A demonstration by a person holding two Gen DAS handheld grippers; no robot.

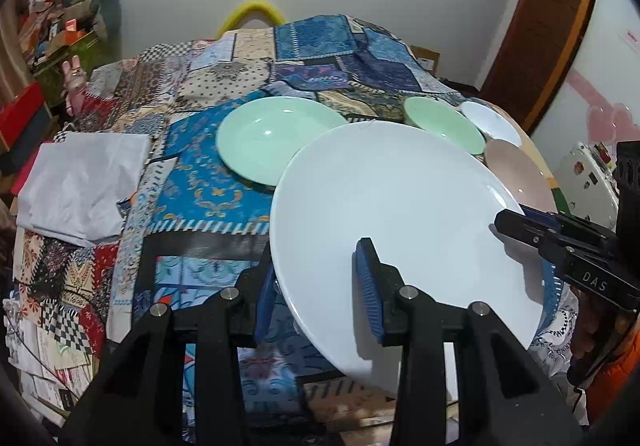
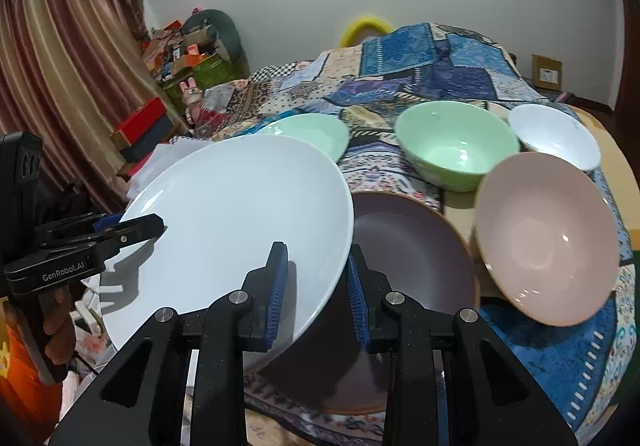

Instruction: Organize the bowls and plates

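Both grippers were clamped on the big white plate (image 1: 400, 221) at once: the left gripper (image 1: 316, 278) pinched its left rim, one finger under and one on top, and the right gripper (image 2: 318, 286) did the same on the right rim. The plate was held tilted above the patchwork cloth (image 1: 200, 181) covering the counter. Just under its right edge sat a purple plate (image 2: 416, 258), flat on the cloth. A pink bowl (image 2: 548, 238) was tipped up on its side right next to that. Further back were a green plate (image 1: 264, 137), a green bowl (image 2: 456, 145) and a small white bowl (image 2: 556, 135), side by side.
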